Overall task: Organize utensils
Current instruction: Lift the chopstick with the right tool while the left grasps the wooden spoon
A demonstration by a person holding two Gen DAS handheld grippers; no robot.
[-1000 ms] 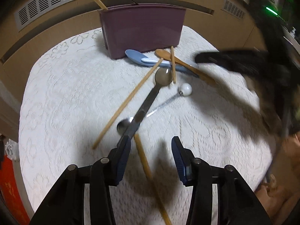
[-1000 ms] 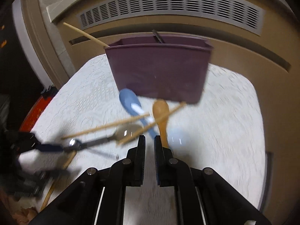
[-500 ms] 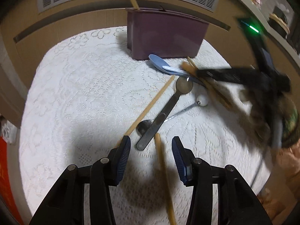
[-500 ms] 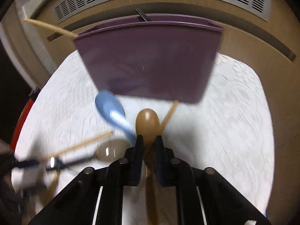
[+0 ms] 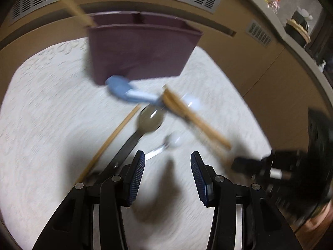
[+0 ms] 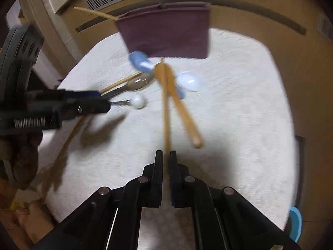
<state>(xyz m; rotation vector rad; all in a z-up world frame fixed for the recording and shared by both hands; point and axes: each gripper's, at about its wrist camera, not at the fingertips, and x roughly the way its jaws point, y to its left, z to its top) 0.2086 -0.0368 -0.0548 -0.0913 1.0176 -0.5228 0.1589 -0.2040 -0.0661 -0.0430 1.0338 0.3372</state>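
Right tool [image 6: 166,156]: jaws have just been closing and now pinch the near end of a wooden chopstick [image 6: 165,112]. Left tool [image 5: 167,170]: spread, nothing between its pads. Remaining utensils lie on the lace-covered surface [image 6: 239,114] before the purple organizer [image 6: 166,33].

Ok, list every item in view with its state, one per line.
Right gripper: shut on a chopstick.
Left gripper: open, holding nothing.
Purple holder: upright, one chopstick leaning out.
Wooden spoon: lying on the cloth.
Blue spoon: lying by the holder.
Metal spoon: lying flat.
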